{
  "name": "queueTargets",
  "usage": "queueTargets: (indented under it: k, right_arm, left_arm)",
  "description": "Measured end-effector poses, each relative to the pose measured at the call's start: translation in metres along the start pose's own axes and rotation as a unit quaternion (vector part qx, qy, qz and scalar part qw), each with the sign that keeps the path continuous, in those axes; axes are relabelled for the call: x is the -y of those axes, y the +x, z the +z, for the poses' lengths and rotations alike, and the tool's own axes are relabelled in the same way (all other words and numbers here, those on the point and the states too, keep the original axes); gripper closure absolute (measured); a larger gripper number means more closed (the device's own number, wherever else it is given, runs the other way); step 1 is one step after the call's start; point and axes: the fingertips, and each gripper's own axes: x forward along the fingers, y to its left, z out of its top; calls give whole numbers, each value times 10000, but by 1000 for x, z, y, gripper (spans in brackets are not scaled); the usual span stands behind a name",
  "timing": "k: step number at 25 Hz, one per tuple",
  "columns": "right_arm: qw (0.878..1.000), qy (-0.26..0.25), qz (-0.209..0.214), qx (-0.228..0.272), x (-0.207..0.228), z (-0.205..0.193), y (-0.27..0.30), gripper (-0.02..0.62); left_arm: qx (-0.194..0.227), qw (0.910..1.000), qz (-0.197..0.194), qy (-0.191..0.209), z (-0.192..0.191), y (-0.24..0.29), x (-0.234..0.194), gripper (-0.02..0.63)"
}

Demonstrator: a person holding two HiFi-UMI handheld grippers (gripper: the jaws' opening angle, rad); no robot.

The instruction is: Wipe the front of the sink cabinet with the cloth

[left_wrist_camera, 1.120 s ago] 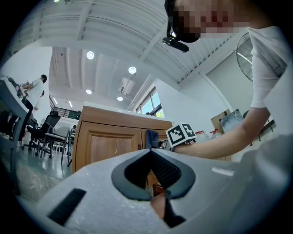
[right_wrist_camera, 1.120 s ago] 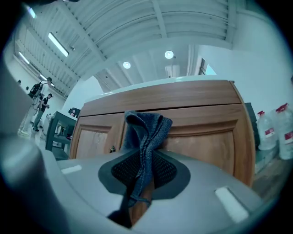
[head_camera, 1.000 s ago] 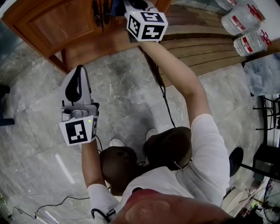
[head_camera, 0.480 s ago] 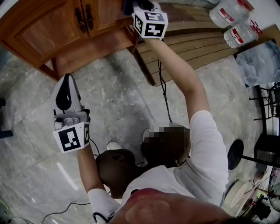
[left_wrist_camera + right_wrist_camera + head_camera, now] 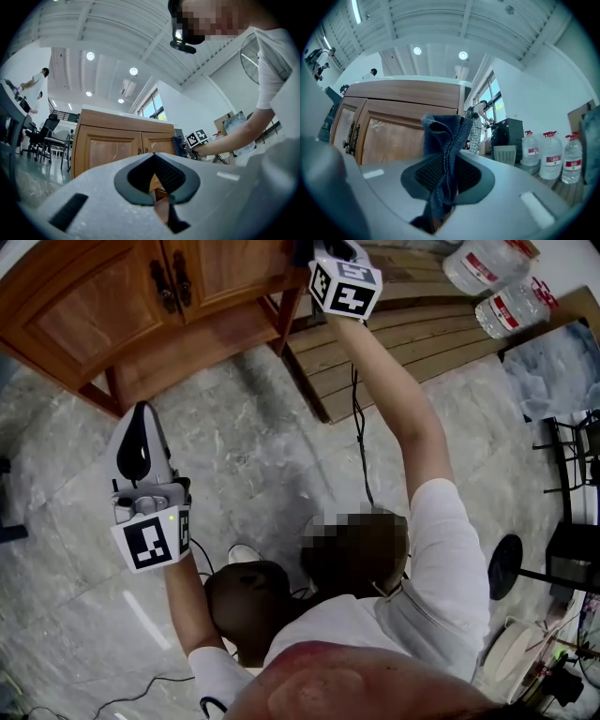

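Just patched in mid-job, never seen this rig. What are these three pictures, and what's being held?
No robot arm: a person holds two hand-held grippers, each with two jaws. The head view looks steeply down onto the marble floor and the wooden sink cabinet. The other two pictures come from cameras riding on each gripper, looking along its jaws. The right gripper is shut on a dark blue cloth, up by the cabinet front. The left gripper has its jaws together on nothing, held back from the cabinet. Water bottles stand at the right.
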Motion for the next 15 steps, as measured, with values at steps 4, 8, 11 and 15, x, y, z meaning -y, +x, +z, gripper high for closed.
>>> queueTargets:
  k: [4, 8, 11, 15]
  right_arm:
    - [9998, -25, -47, -169, 17, -1, 1, 523]
    - [9994, 11, -155, -294, 32, -11, -3, 525]
    - [9997, -14, -188, -163, 34, -14, -15, 526]
    - [9978, -466, 265, 396, 0, -1, -47, 526]
  left_arm:
    - [-9, 10000, -67, 0, 0, 3, 3, 606]
    - [-15, 9999, -112, -21, -1, 5, 8, 606]
    - [-36, 9999, -111, -8, 0, 5, 11, 606]
    - [20, 9998, -143, -153, 6, 8, 18, 606]
